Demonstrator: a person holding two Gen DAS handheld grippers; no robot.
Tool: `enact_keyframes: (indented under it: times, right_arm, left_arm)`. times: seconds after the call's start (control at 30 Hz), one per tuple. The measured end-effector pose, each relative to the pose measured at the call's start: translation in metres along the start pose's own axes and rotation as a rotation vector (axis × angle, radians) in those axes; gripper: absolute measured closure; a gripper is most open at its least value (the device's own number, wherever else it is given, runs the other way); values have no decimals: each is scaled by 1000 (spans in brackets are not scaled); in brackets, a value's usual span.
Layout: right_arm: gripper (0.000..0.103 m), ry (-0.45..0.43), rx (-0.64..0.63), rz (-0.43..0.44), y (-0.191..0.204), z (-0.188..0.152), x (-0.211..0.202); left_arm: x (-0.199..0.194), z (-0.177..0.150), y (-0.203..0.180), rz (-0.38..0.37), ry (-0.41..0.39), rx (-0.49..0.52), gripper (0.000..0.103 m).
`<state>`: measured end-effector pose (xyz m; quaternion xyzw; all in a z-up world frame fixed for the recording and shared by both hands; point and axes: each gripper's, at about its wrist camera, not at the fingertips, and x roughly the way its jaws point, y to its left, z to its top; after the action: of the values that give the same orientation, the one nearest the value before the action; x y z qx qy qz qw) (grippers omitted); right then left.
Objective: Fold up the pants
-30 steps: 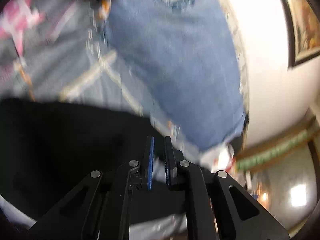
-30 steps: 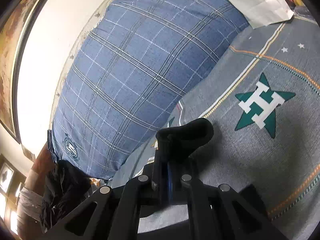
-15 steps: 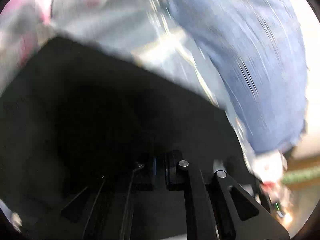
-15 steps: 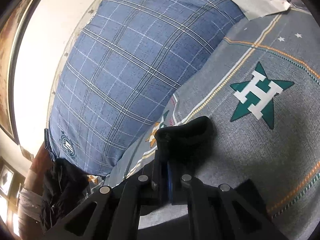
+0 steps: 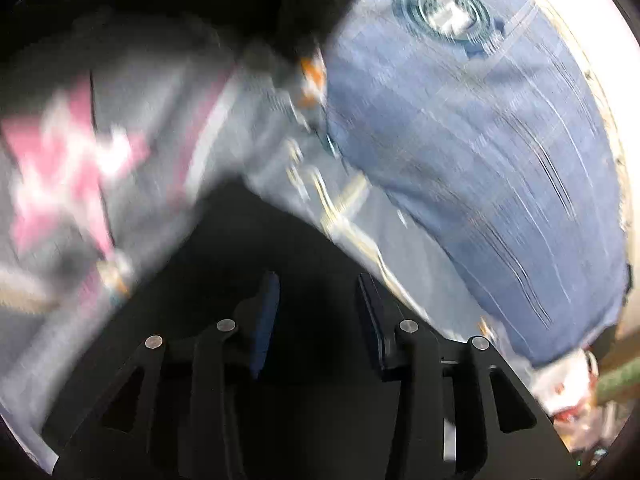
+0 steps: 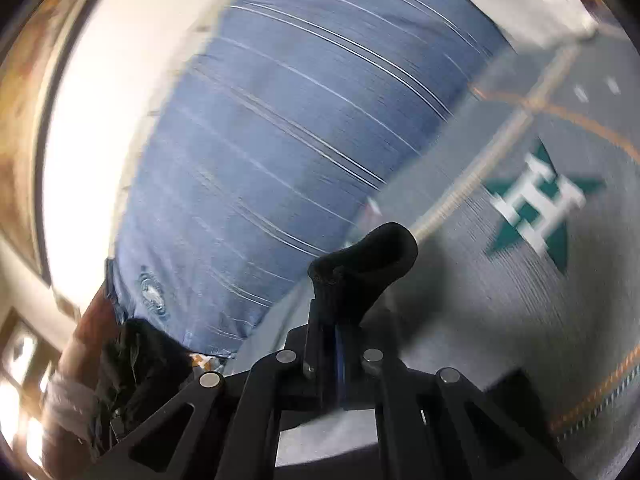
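Note:
The black pants lie on a grey bedspread in the left wrist view, dark and blurred under my left gripper. That gripper is open, its two fingers spread wide just above the black cloth, with nothing between them. My right gripper is shut on a bunched edge of the black pants, which sticks up beyond the fingertips above the bedspread.
A large blue plaid pillow leans on the white wall behind the bed; it also shows in the left wrist view. A white bag lies far right. A dark cloth pile sits at the pillow's left end.
My left gripper has opened and let go of the black pants, and it has swung over the cloth. My right gripper stays shut on the pants and has shifted slightly.

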<state>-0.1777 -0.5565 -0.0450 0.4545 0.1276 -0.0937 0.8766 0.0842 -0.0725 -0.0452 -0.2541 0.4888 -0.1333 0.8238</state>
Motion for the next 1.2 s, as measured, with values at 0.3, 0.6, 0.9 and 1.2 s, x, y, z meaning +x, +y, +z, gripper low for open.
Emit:
enact_keyframes:
  times: [0.3,0.6,0.9,1.2]
  right_arm:
    - [99,-125,-268,339,126,-2,-53]
    - [99,-127,-309,560,201,-18,-77]
    - [99,-12,-95,84,33,6,-28]
    - [99,45,38,-29,-24,5,-16]
  left_arm:
    - [35,-27,2,79,74,30,68]
    - [28,-26,9,66,57,9,68]
    - [33,-25,8,65,58,3,68]
    - [33,-24,9,57,62,-8,68]
